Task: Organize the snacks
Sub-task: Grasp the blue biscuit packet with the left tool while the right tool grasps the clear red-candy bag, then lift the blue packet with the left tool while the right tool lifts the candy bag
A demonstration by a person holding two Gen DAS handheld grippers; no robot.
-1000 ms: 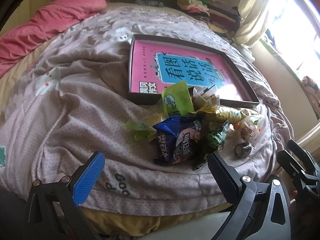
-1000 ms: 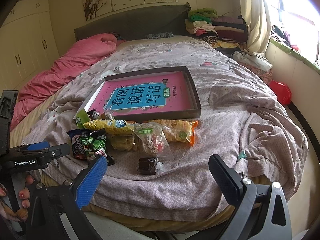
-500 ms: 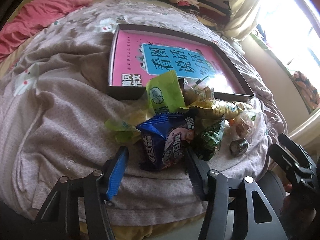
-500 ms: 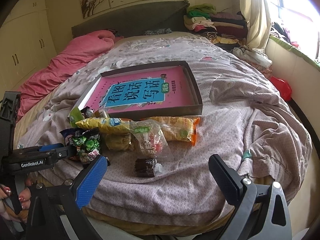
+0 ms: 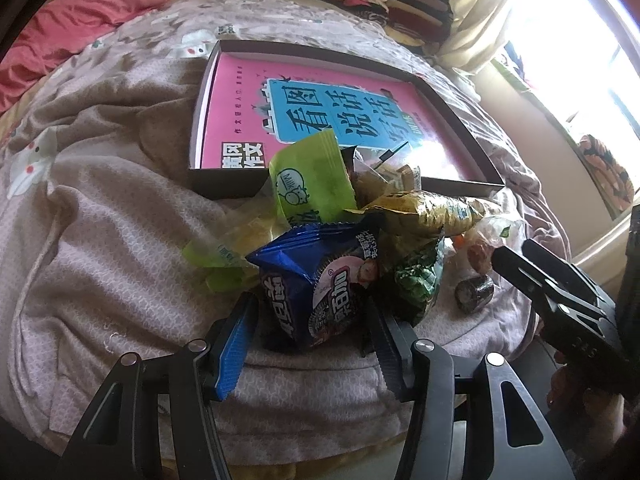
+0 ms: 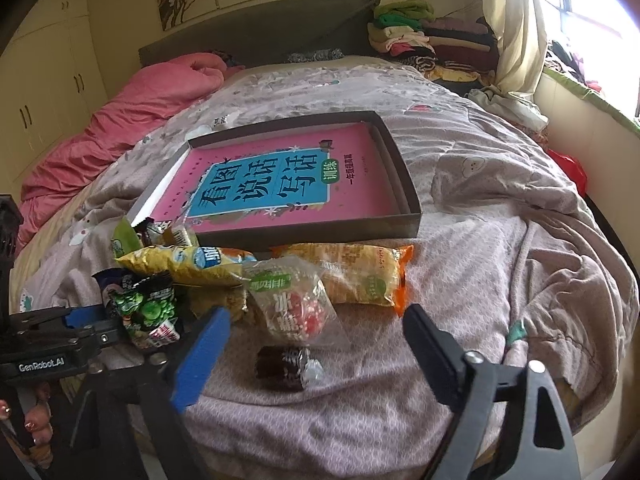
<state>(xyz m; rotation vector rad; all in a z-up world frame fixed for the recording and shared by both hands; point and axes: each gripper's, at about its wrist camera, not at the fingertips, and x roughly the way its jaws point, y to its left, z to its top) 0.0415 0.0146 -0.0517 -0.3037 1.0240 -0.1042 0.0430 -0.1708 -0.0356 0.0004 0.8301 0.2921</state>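
Several snack packets lie heaped on the bed in front of a shallow dark box (image 6: pixel 320 233) that holds a pink book (image 6: pixel 280 176). My left gripper (image 5: pixel 310 304) is shut on a blue cookie packet (image 5: pixel 320 280) at the near end of the heap, with a pad against each side. Behind it are a green milk-candy packet (image 5: pixel 312 184) and a yellow packet (image 5: pixel 424 208). My right gripper (image 6: pixel 316 312) is closing. A small dark wrapped roll (image 6: pixel 286 366) and a clear bag of red sweets (image 6: pixel 296 308) lie between its fingers, untouched. An orange-ended packet (image 6: pixel 360 276) lies beyond.
A pink duvet (image 6: pixel 152 96) is bunched at the far left of the bed. Folded clothes (image 6: pixel 420 36) are stacked by the headboard, next to a curtain (image 6: pixel 516 32). The bed's near edge runs just under both grippers. A hand (image 6: pixel 36 424) holds the left gripper.
The left jaws have narrowed from wide apart onto the blue cookie packet. The right gripper has moved forward and down toward the dark roll, and its jaws have started to narrow.
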